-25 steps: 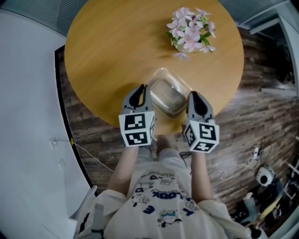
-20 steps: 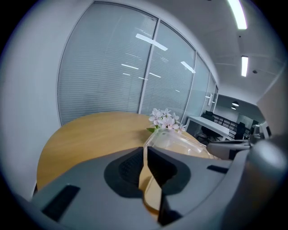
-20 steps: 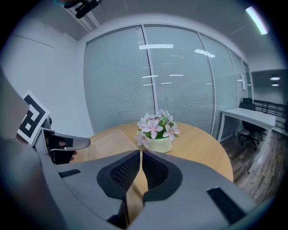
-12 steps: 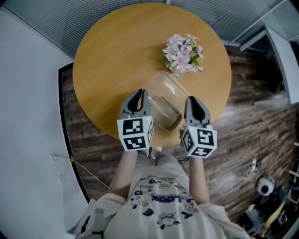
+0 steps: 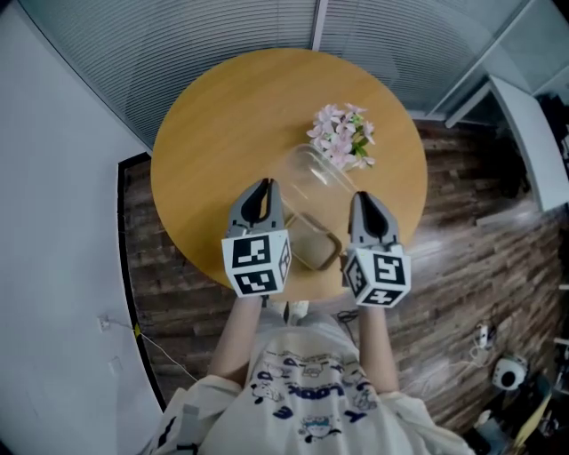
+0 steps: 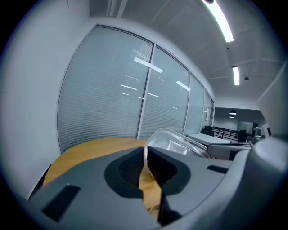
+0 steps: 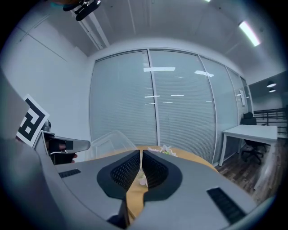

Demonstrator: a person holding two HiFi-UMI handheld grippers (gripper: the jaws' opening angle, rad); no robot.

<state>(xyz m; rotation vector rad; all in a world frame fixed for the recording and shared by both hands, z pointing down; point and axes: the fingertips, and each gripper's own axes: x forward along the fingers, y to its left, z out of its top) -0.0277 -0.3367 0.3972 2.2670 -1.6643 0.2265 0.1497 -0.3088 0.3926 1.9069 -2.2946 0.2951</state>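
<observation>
I hold a clear plastic container [image 5: 307, 191] in the air between both grippers, above a round wooden table [image 5: 213, 124]. My left gripper [image 5: 260, 188] is shut on its left rim, and the thin clear edge runs into the jaw gap in the left gripper view [image 6: 145, 155]. My right gripper [image 5: 363, 200] is shut on the opposite rim [image 7: 141, 157]. The container [image 6: 180, 141] tilts with its far end higher. A pot of pink flowers [image 5: 340, 135] stands on the table just beyond it, low behind the right jaws [image 7: 164, 150].
Glass walls with blinds [image 5: 267, 27] ring the table's far side. Dark plank floor [image 5: 462, 267] lies to the right, with a white desk [image 7: 249, 132] and office chair there. A white wall [image 5: 53, 222] is at the left, and cables and small devices [image 5: 507, 373] lie on the floor.
Both grippers have risen with the container, lifting it off the table and tipping its far end up. The table and flowers now sit lower and farther off in every view.
</observation>
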